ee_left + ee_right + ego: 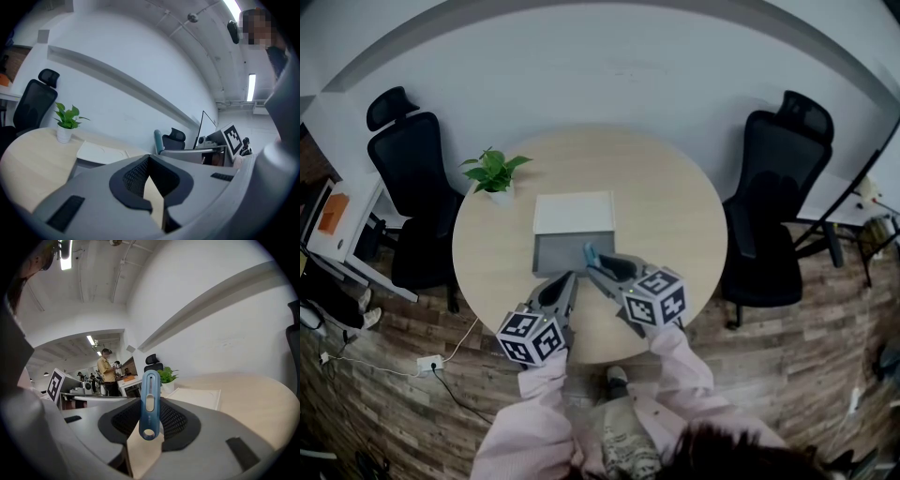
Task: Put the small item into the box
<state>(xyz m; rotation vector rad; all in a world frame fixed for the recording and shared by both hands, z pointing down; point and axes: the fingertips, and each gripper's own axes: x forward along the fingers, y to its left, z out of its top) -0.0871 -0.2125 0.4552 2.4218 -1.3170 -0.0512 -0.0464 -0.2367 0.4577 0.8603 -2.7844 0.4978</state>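
Squarely, right claw (pixel 150 420) pinches slim, slotted blue tool (pixel 150 397).

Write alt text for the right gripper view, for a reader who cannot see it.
The right gripper clamps a slim blue item upright between its jaws. Beyond them lies a pale-wood table with a white box lid and a small potted plant; people stand in an office far behind at left.

No readable words, numbers or brands anywhere; only square coded markers on left cube (pixel 532 337) and right cube (pixel 657 297).
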